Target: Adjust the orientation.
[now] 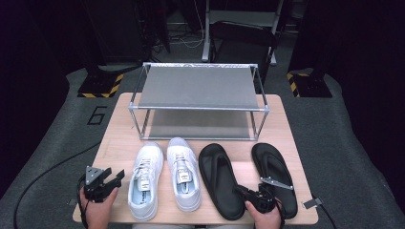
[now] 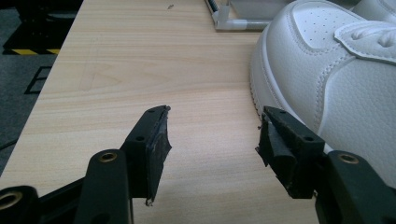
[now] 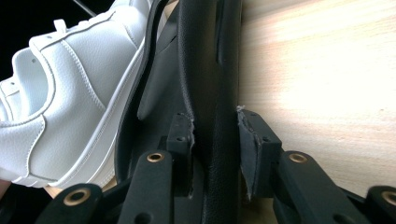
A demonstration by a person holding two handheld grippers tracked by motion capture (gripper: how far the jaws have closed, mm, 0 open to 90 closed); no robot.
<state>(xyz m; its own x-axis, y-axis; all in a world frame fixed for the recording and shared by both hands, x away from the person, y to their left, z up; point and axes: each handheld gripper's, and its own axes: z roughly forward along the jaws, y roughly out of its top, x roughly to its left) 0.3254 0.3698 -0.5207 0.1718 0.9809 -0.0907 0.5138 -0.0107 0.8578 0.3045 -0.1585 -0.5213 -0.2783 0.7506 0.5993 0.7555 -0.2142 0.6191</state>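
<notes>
Two black sandals lie on the wooden table, to the right of a pair of white sneakers. My right gripper is at the heel end of the left sandal. In the right gripper view, my right gripper has one pad on each side of the raised side edge of the sandal, pressing on it. The right sandal lies beside that hand. My left gripper rests open just left of the left sneaker, and my left gripper has only bare table between its jaws.
A two-level metal rack with grey shelves stands at the back of the table. The right sneaker lies between the left sneaker and the sandals. A small clip lies at the front right corner. Bare wood stretches left of the sneakers.
</notes>
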